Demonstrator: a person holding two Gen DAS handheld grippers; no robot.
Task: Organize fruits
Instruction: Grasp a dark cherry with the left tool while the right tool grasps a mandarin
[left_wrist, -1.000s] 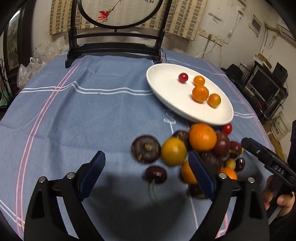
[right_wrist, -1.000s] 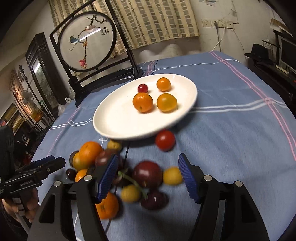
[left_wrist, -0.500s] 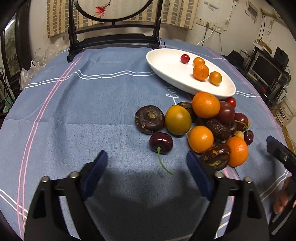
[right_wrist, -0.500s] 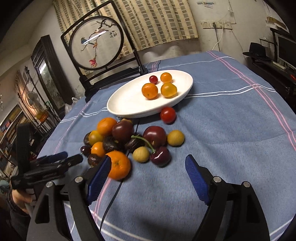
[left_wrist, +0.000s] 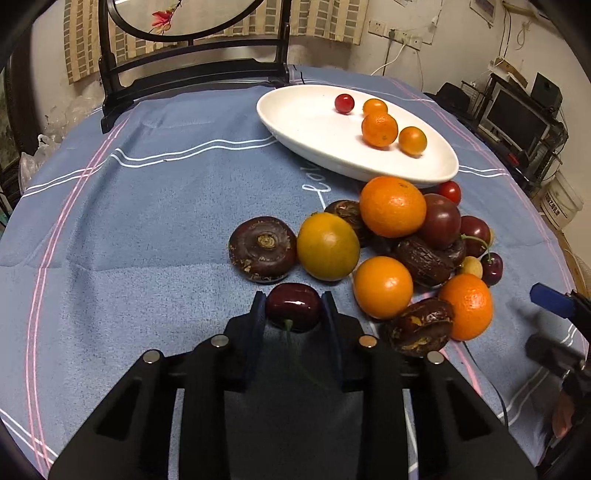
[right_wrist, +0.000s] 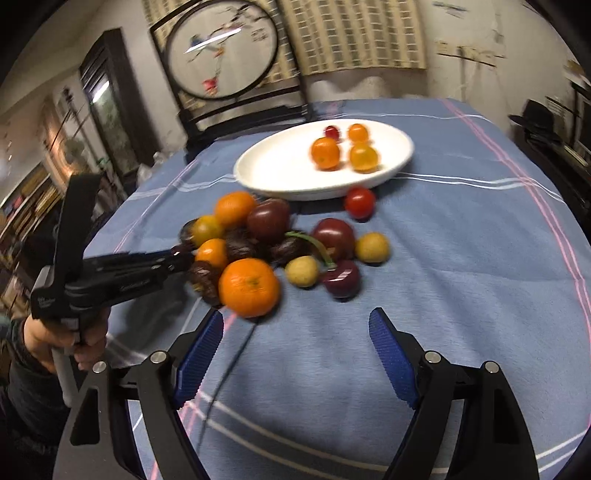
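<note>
Since half a second ago the left gripper (left_wrist: 293, 301) has dropped onto the lone dark cherry (left_wrist: 293, 308), and its jaws are closing, pinching the fruit on both sides on the blue cloth (left_wrist: 147, 229), near the table's front edge, just in front of the fruit pile (left_wrist: 391, 236). Right gripper (right_wrist: 295, 354) hovers with jaws spread, narrowing, nothing between them. Beyond the pile, the white plate (left_wrist: 306, 125) holds four small fruits.

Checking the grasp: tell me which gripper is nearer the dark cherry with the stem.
Left. The left gripper is closing its fingers around the dark cherry; the right gripper hovers beyond the fruit pile, nothing between its fingers.
</note>
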